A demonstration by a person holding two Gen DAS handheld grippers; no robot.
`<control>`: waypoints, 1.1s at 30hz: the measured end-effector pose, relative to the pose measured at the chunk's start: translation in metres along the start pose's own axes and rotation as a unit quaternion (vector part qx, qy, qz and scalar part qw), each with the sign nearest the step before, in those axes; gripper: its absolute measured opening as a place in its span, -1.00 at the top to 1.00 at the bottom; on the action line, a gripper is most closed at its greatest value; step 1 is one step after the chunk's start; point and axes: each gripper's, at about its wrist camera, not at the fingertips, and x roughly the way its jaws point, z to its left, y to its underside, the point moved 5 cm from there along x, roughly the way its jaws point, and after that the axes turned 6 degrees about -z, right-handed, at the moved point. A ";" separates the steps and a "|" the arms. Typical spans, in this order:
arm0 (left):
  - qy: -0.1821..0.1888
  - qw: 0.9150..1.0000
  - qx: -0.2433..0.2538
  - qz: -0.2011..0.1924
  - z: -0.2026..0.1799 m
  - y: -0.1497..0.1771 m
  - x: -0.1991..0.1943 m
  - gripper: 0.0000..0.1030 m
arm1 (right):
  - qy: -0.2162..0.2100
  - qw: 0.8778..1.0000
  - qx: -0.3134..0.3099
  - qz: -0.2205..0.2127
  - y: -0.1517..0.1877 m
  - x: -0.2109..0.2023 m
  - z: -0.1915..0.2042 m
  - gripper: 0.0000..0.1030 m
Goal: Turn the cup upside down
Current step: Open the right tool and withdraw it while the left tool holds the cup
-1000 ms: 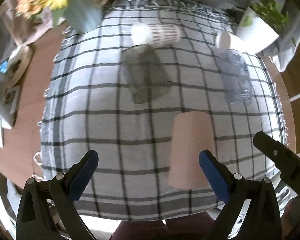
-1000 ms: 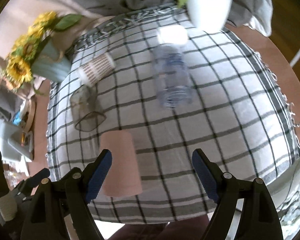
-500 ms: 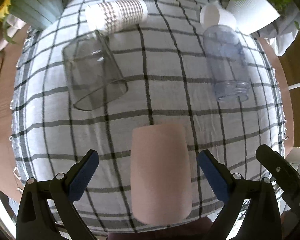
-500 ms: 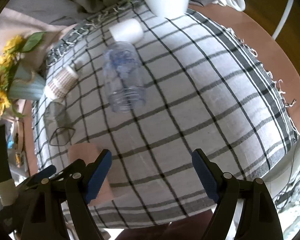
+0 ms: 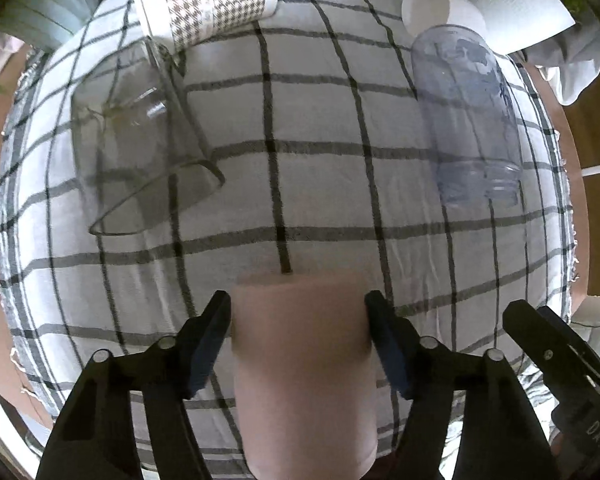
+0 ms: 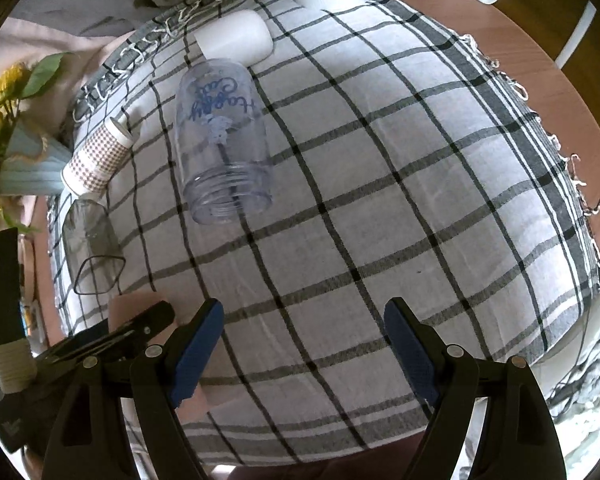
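Note:
A pink cup (image 5: 304, 368) lies on its side near the front edge of the checked cloth (image 5: 320, 184). My left gripper (image 5: 300, 336) is shut on the pink cup, its blue pads (image 5: 210, 340) pressed against both sides. In the right wrist view the pink cup (image 6: 132, 308) shows at the lower left, mostly hidden by the left gripper. My right gripper (image 6: 302, 354) is open and empty above bare cloth (image 6: 380, 200), to the right of the cup.
A smoky glass (image 5: 140, 144), a houndstooth paper cup (image 5: 208, 4), a white cup (image 5: 436, 8) and a clear blue-lettered jar (image 5: 468, 120) lie on their sides on the cloth. A white plant pot (image 5: 516, 4) and a blue sunflower vase (image 6: 24, 160) stand at the back.
My left gripper moved forward over the pink cup and closed its jaws on it. My right gripper stayed open and shifted slightly closer to the cloth.

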 end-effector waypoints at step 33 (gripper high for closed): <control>0.021 0.996 0.017 -0.081 -0.004 -0.006 -0.059 -0.09 | -0.013 0.999 0.005 -0.046 -0.001 -0.039 0.000 -0.60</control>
